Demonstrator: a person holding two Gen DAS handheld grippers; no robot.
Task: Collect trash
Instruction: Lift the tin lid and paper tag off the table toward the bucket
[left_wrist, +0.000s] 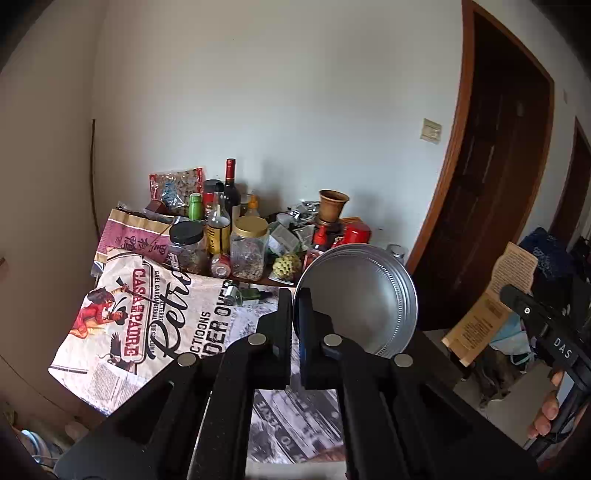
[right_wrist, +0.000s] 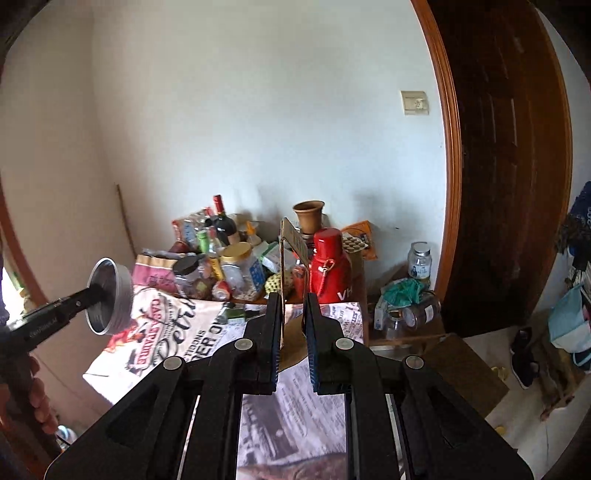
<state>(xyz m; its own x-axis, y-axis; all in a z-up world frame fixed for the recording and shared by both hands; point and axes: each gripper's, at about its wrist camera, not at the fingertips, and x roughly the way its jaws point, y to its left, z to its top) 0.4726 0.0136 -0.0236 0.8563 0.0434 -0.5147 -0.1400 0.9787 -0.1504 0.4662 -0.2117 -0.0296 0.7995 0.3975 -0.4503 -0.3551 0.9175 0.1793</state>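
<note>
A round silver metal lid (left_wrist: 364, 295) hangs in the air above the table, and my left gripper (left_wrist: 295, 297) is shut on its rim. The right wrist view shows the same lid (right_wrist: 112, 295) at the left, on the tip of the left gripper (right_wrist: 96, 291). My right gripper (right_wrist: 291, 301) is shut on a brown printed card (right_wrist: 283, 266), which stands edge-on between the fingers. In the left wrist view that card (left_wrist: 495, 295) sticks up from the right gripper (left_wrist: 508, 291) at the right edge, with a hand below it.
A table under a newspaper-print cloth (left_wrist: 155, 325) bears jars (left_wrist: 249, 245), bottles (left_wrist: 231, 192), a clay pot (left_wrist: 332, 205) and a red flask (right_wrist: 328, 266) against the wall. A dark wooden door (right_wrist: 509, 147) stands at the right, with a low stand of jars (right_wrist: 410, 314) and shoes (right_wrist: 524, 354) nearby.
</note>
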